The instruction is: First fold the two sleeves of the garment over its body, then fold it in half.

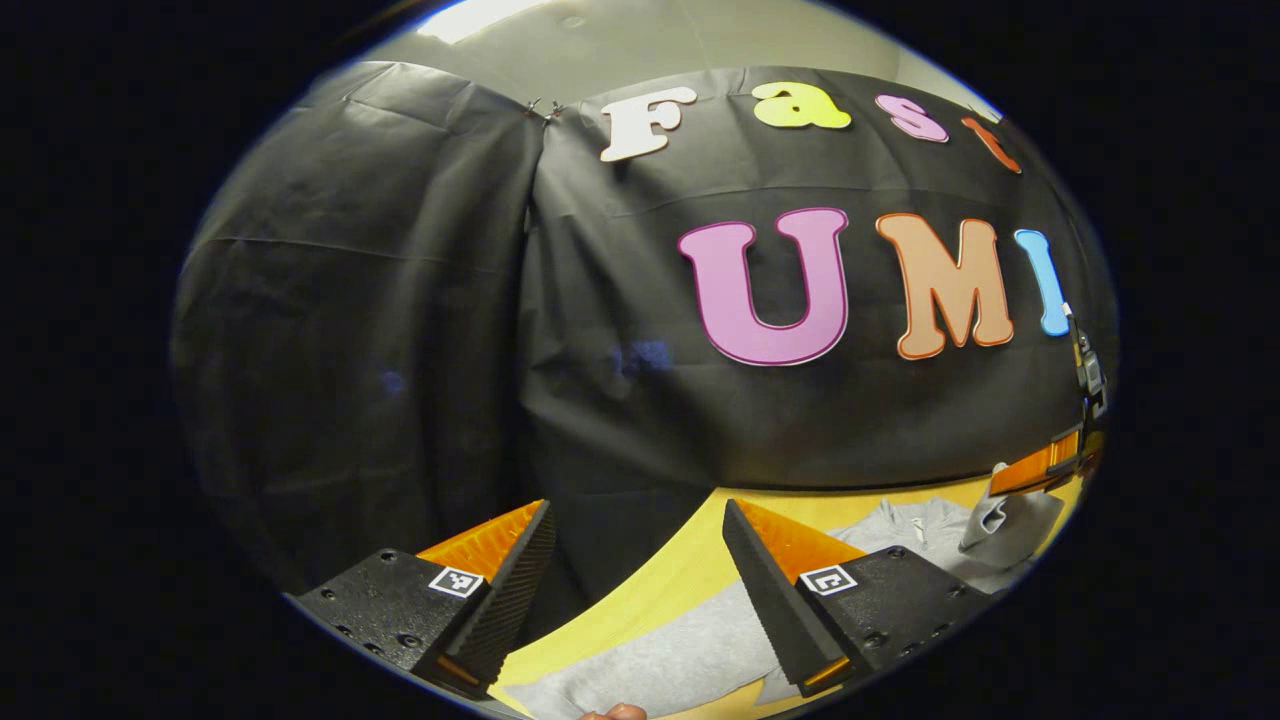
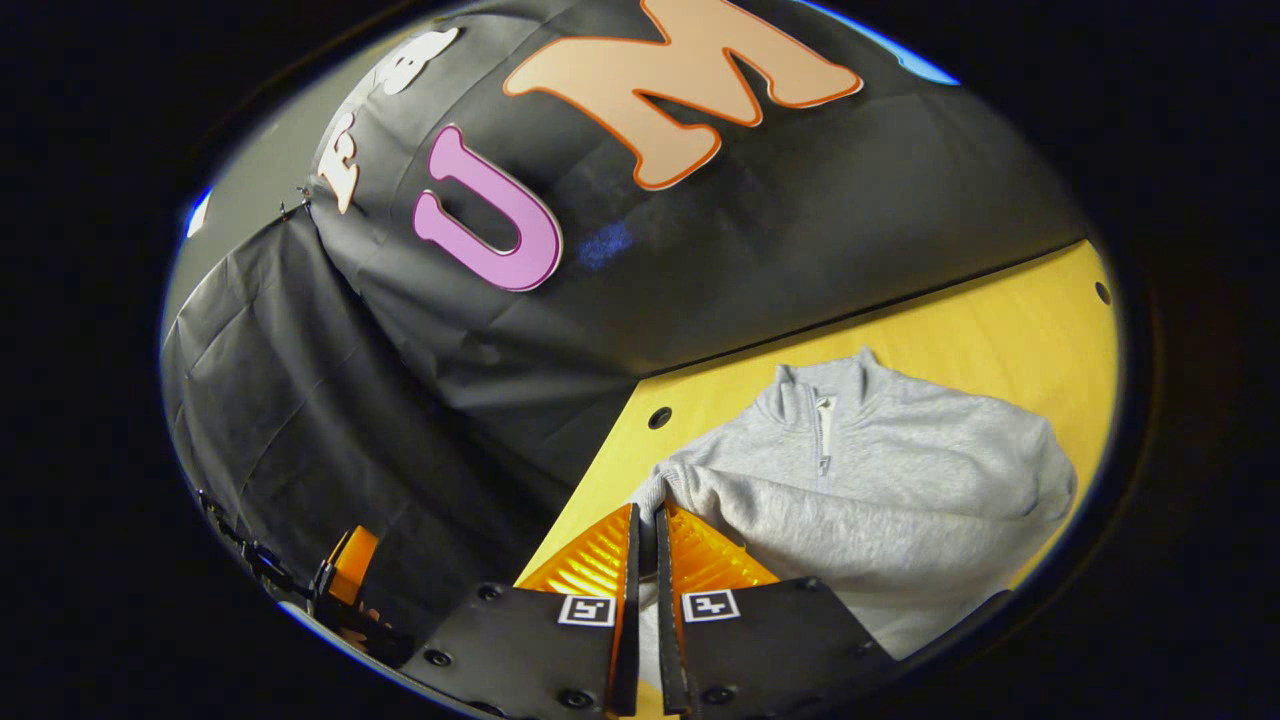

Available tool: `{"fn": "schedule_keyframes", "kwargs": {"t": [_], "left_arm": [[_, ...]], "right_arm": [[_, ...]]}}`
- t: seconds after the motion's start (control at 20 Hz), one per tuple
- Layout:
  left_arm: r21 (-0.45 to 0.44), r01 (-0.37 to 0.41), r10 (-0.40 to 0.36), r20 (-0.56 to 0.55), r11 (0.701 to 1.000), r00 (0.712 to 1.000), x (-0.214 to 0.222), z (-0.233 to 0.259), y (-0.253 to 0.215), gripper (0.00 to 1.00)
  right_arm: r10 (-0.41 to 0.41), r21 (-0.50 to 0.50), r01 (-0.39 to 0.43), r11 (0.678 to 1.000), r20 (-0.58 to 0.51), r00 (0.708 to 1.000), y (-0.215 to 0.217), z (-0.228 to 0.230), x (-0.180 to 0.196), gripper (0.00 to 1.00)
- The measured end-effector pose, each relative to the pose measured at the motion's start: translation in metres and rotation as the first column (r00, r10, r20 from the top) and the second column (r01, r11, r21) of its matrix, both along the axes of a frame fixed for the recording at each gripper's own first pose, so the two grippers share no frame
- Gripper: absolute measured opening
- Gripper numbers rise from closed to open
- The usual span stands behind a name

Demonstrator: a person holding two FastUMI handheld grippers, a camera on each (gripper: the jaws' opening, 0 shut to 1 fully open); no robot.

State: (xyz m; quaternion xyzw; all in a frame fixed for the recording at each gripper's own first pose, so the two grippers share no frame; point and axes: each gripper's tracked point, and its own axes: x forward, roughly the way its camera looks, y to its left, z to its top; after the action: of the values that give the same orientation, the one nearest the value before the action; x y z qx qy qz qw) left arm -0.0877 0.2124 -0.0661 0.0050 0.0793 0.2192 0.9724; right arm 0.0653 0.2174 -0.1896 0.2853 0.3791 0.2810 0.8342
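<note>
A grey zip-neck sweatshirt [image 2: 900, 470] lies on the yellow table [image 2: 1000, 330], collar toward the booth wall. One sleeve [image 2: 800, 510] is drawn across its chest. My right gripper [image 2: 647, 512] is shut on that sleeve's cuff [image 2: 650, 487], at the garment's left edge in the right gripper view. In the left gripper view, the right gripper [image 1: 1045, 462] shows at the far right with the grey cuff [image 1: 1000, 520] hanging from it. My left gripper [image 1: 637, 515] is open with nothing between its fingers, raised over the near part of the sweatshirt [image 1: 670, 660].
The black cloth wall [image 1: 400, 350] stands close behind the table's far edge. Two small round holes [image 2: 659, 417] mark the tabletop near that edge. The left gripper [image 2: 350, 570] sits low at the left in the right gripper view. A fingertip [image 1: 612, 712] peeks in at the bottom.
</note>
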Motion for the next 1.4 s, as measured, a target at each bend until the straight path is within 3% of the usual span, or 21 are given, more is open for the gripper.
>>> {"fn": "schedule_keyframes", "kwargs": {"t": [0.4,0.65,0.85,0.95,1.05,1.1,1.4], "left_arm": [[0.016,-0.095,0.096,-0.048,0.995,0.994,-0.031,-0.017,0.044,0.99],[0.029,-0.139,0.141,-0.105,0.990,0.984,-0.052,-0.037,0.066,0.99],[0.038,-0.159,0.163,-0.164,0.987,0.973,-0.068,-0.066,0.078,0.99],[0.043,-0.163,0.169,-0.212,0.986,0.963,-0.077,-0.089,0.084,0.99],[0.030,-0.162,0.164,-0.258,0.986,0.952,-0.080,-0.113,0.086,0.99],[0.018,-0.156,0.155,-0.277,0.988,0.948,-0.081,-0.124,0.086,0.99],[-0.131,-0.133,0.071,-0.396,0.982,0.915,-0.095,-0.198,0.062,0.97]], "right_arm": [[0.104,-0.073,-0.109,0.991,-0.061,0.993,0.077,-0.056,-0.005,0.10],[0.115,-0.170,-0.139,0.976,-0.142,0.983,0.098,-0.116,-0.013,0.10],[0.090,-0.176,-0.117,0.977,-0.154,0.984,0.108,-0.124,-0.014,0.11],[0.109,-0.147,-0.128,0.981,-0.128,0.986,0.117,-0.110,-0.014,0.40],[0.122,-0.182,-0.132,0.974,-0.064,0.990,0.112,-0.105,-0.012,0.69],[0.131,-0.205,-0.134,0.969,-0.029,0.991,0.107,-0.099,-0.013,0.97],[0.184,-0.290,-0.145,0.946,0.111,0.977,0.077,-0.069,-0.029,0.95]]}}
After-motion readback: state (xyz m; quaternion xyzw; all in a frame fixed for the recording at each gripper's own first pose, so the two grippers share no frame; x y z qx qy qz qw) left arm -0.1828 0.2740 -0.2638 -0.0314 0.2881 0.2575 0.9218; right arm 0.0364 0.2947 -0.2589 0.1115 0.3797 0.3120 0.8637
